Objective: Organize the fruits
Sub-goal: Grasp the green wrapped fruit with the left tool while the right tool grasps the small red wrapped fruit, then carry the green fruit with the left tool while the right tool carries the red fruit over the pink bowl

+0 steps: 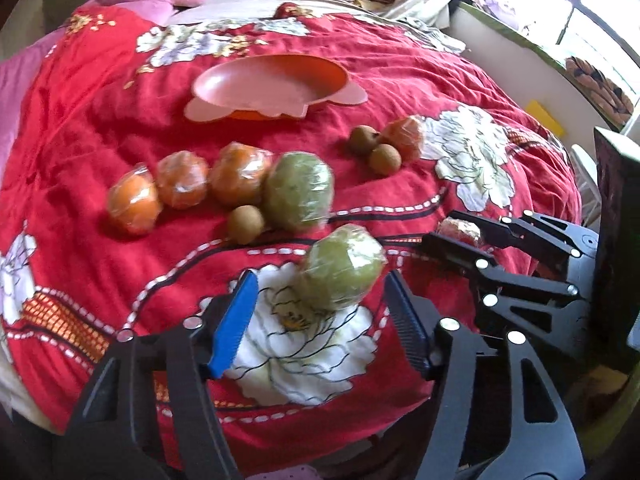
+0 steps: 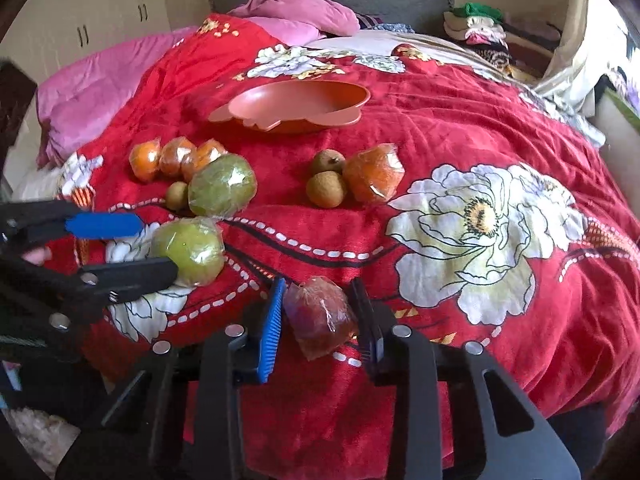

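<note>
A red blanket point(image 2: 420, 120) is carrying everything, its soft folds letting round fruit roll. The orange dish point(image 2: 296, 106) is sitting empty at the far side. The left gripper point(image 1: 320, 312) is gaping around a wrapped green fruit point(image 1: 340, 266), not yet touching; slick film probably wants a mid-body hold. The right gripper point(image 2: 320, 312) is bracketing a wrapped red fruit point(image 2: 320, 316), seemingly unclamped. Oranges point(image 1: 184, 184) are crowding the way.

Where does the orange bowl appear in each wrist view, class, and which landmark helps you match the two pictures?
Left wrist: orange bowl upper centre, beyond the fruit.
Right wrist: bowl upper centre-left, empty as far as visible.
Shared landmark: the lone wrapped orange beside two small brown fruits.
</note>
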Demonstrator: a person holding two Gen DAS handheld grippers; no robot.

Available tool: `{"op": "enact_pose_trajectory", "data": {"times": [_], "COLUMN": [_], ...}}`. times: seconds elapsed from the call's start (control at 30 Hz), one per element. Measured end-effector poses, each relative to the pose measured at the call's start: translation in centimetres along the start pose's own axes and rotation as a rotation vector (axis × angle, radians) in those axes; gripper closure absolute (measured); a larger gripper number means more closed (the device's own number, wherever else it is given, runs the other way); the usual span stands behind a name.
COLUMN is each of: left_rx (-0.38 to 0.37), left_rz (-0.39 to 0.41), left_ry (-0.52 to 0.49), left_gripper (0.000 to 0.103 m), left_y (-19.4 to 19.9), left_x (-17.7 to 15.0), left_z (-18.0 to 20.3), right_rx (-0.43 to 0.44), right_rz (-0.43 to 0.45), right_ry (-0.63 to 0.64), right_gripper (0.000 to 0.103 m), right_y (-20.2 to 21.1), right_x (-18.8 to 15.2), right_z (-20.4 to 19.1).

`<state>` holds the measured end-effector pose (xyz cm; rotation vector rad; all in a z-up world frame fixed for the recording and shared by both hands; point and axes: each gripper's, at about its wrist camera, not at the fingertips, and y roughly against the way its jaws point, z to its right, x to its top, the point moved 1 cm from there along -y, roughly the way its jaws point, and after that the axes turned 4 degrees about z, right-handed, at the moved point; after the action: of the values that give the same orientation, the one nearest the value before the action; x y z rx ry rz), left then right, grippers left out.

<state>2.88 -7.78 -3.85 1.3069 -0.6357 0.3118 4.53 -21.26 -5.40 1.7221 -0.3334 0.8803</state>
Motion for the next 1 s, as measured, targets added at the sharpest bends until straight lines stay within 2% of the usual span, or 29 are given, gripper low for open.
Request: {"op": "enact_pose_trajectory", "data": {"times": [0.13, 0.33, 0.6, 0.8, 1.0], "left_rx": [-0.011, -0.002, -0.035, -0.059, -0.034], "left_rz": [-0.030, -0.033, -0.024, 0.015, 0.060], "left_ry": [-0.012, -0.012, 0.010, 0.066, 0.102], "left_gripper": [0.060, 0.064, 0.066, 0.066, 0.066], "left_y": [-1.3, -2.3, -1.5, 0.9, 2.2], "left_x": [0.0, 0.3, 0.8, 2.1, 4.5], "left_z": [0.6, 0.7, 0.1, -1.5, -3.7], "right_rx": [-0.001, 0.016, 0.031, 0.055, 0.078], "right_rz": [0.014, 0.032, 0.066, 0.085, 0.102], "right_ry": [-0.009, -0.039, -0.049, -0.047, -0.026], "right_gripper": [0.073, 0.073, 0.074, 0.074, 0.074], "right_y": [0.3, 0.5, 0.7, 0.3, -0.5], "right_x": [0.2, 0.7, 2.7, 4.5, 6.6], "right_z": [0.7, 1.9, 2.9, 2.9, 2.6]}}
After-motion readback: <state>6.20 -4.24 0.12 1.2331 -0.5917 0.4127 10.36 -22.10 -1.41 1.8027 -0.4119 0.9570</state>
